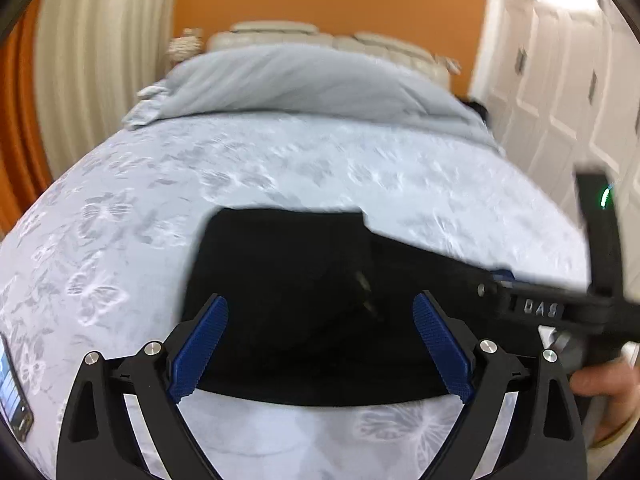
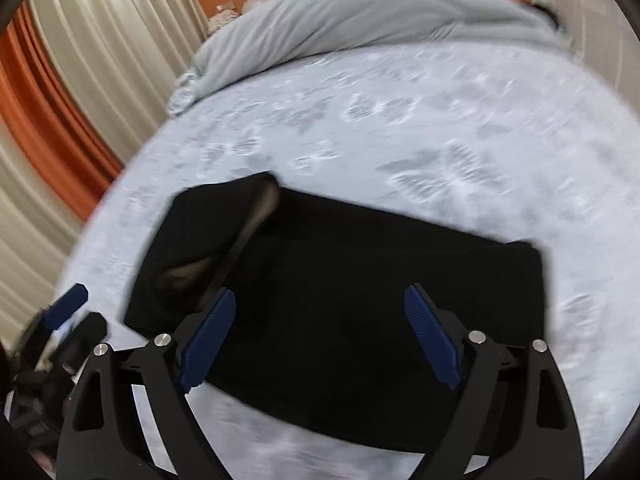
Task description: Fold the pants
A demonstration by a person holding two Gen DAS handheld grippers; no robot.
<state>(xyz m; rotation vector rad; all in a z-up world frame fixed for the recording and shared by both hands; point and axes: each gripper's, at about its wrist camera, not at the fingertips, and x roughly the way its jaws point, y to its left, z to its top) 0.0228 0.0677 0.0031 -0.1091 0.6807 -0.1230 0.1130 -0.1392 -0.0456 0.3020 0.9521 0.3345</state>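
Left wrist view: the left gripper [image 1: 320,344] stands wide apart with nothing held; the black pants [image 1: 288,280], folded into a compact block, lie under and just beyond the blue fingertips [image 1: 204,344]. They rest on a pale blue bedspread [image 1: 240,168] with a butterfly pattern. Past the fingers a grey blanket [image 1: 304,80] is heaped before a cream headboard [image 1: 280,32] and an orange wall [image 1: 320,4]. White wardrobe doors [image 1: 560,92] stand to the right, curtains [image 1: 92,60] to the left, and a phone [image 1: 14,396] lies by the left finger. The right gripper [image 1: 540,300] reaches in from the right, a hand [image 1: 604,380] behind it.

Right wrist view: the right gripper [image 2: 320,340] is likewise spread wide and empty, above the pants [image 2: 360,300], which span both fingers and extend beyond them. The left gripper [image 2: 64,312] shows blurred to the left.
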